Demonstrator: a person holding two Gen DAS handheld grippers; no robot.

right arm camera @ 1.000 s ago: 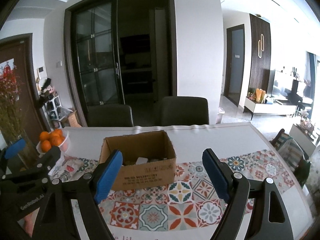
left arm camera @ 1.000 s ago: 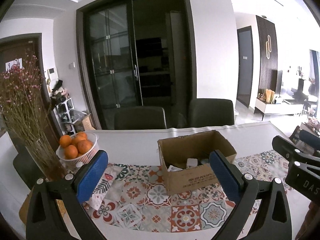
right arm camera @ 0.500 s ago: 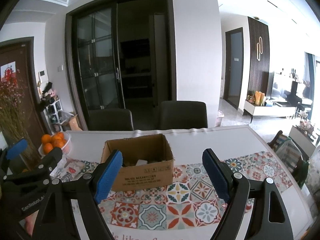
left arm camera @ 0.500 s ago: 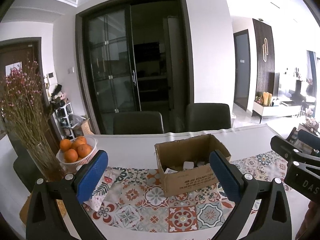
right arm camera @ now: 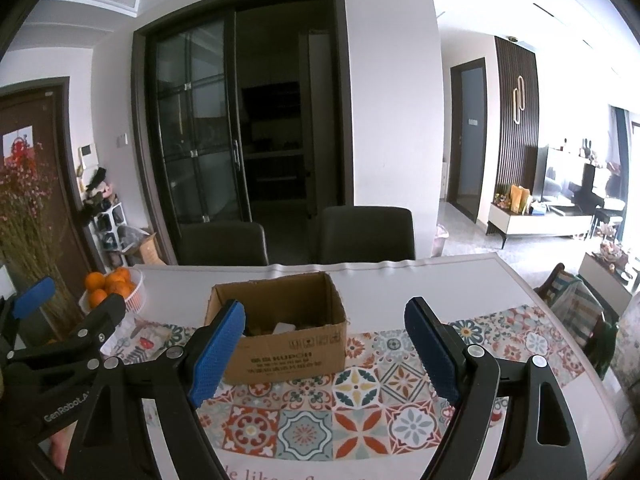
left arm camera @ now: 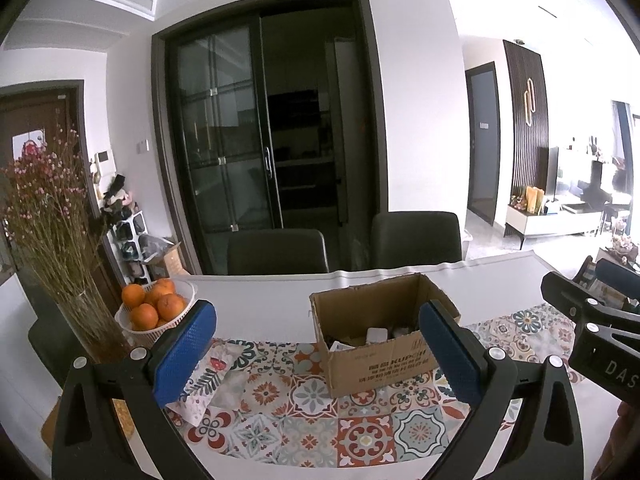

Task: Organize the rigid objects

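Both wrist views look slightly downward across the table (left arm camera: 256,312), side by side, sharing the cardboard box (right arm camera: 280,356).

Plenty of open mat (right arm camera: 352,432) along the near edge of the surface (right arm camera: 440,276), nothing on it, so both claws can come in low there. The box (right arm camera: 280,340) sits mid-surface with its top open, reachable from above. Behind it, bare white surface runs to the far edge, where two chairs (right arm camera: 366,232) block. The left side is crowded: vase (left arm camera: 86,320), a bowl of oranges (left arm camera: 156,308) and a packet (left arm camera: 210,368) near the left edge. The right half is wide open to the right edge.
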